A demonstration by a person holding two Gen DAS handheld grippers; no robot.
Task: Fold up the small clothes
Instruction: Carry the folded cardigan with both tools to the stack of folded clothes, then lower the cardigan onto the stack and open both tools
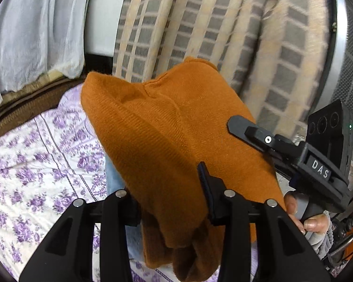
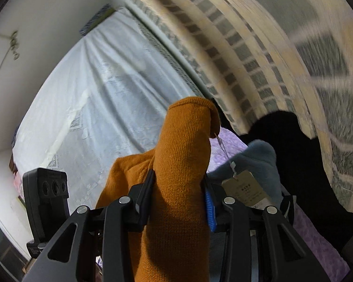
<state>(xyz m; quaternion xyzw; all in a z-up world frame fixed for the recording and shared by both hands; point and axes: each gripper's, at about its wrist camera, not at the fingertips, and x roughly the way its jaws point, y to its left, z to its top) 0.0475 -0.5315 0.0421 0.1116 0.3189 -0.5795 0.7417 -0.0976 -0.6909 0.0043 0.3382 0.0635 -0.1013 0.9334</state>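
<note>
An orange knitted garment [image 1: 162,141] hangs lifted above the bed, held by both grippers. My left gripper [image 1: 169,202] is shut on its bunched lower part; the cloth drapes over and hides the left finger. My right gripper shows in the left wrist view [image 1: 251,131] at the right, closed on the garment's edge. In the right wrist view my right gripper [image 2: 178,195] is shut on a thick fold of the orange garment [image 2: 183,159], which sticks up between the fingers. A paper tag [image 2: 242,188] hangs from it on a string.
A bedsheet with purple flowers [image 1: 35,164] lies below. A blue-grey garment [image 2: 263,164] and a dark cloth [image 2: 289,145] lie on the bed at the right. A checked beige-grey curtain [image 1: 223,35] and a white sheer curtain [image 1: 35,35] hang behind.
</note>
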